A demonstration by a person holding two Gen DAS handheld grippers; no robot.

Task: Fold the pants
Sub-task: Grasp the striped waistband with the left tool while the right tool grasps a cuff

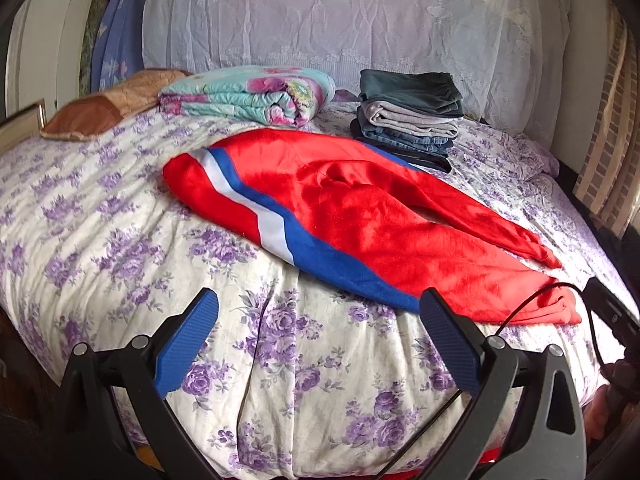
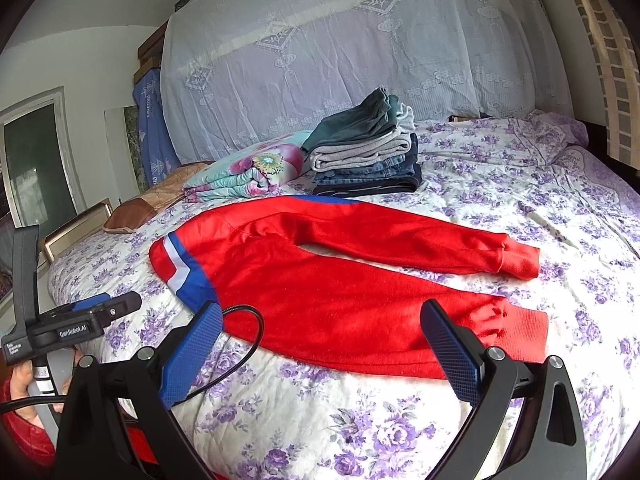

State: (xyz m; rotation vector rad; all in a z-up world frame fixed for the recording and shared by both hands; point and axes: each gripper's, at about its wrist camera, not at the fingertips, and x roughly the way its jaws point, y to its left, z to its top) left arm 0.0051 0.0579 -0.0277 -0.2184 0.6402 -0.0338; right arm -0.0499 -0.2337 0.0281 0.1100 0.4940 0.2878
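Red pants [image 1: 360, 220] with a blue and white side stripe lie spread flat on the bed, waist to the left, both legs running right. They also show in the right wrist view [image 2: 340, 280], the legs apart with cuffs at the right. My left gripper [image 1: 318, 308] is open and empty, held above the bedspread just in front of the near leg. My right gripper [image 2: 320, 320] is open and empty, over the near leg by its cuff end. The left gripper also shows in the right wrist view [image 2: 108, 304] at the left edge.
A stack of folded clothes [image 1: 408, 116] and a folded floral blanket [image 1: 248, 96] sit behind the pants. A brown pillow [image 1: 100, 112] lies at the back left. A lace-covered headboard [image 1: 340, 20] stands behind. A black cable [image 2: 244, 344] loops over the bedspread [image 1: 120, 240].
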